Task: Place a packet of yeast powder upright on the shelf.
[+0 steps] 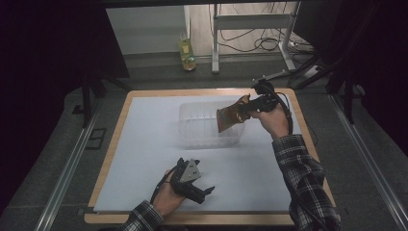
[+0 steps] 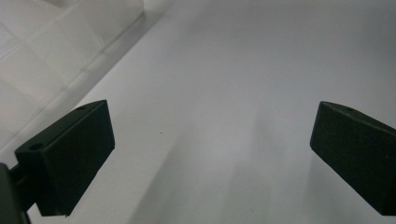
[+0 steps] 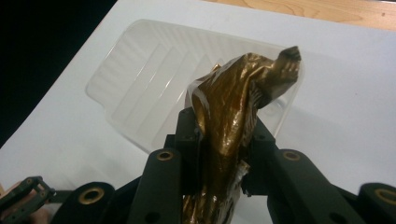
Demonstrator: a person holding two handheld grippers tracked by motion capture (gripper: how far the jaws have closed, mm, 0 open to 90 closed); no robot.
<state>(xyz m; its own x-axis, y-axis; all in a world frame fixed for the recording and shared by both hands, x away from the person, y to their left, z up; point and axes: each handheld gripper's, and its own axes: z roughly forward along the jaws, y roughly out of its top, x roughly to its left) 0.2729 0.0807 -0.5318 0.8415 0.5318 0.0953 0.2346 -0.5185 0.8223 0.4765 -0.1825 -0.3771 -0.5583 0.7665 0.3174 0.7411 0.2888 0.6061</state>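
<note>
My right gripper [image 3: 219,154] has its two black jaws clamped tight on a crumpled, shiny gold-brown foil snack packet [image 3: 233,116]. The packet is creased and twisted into a narrow neck where I pinch it, and its glossy skin catches pale highlights. Seen from the high view, the packet [image 1: 232,113] hangs in the air over the right end of a clear, ribbed rectangular plastic tub [image 1: 202,126], which sits far of centre on a smooth white sheet [image 1: 144,159] covering the wooden table [image 1: 115,139]. The tub's floor shows raised parallel ridges and its corners are rounded. My left gripper [image 1: 204,192] rests low at the near edge, left of centre, its matte black jaws spread wide apart with nothing between them, just white sheet below and the tub's wall [image 2: 42,60] to its left
</note>
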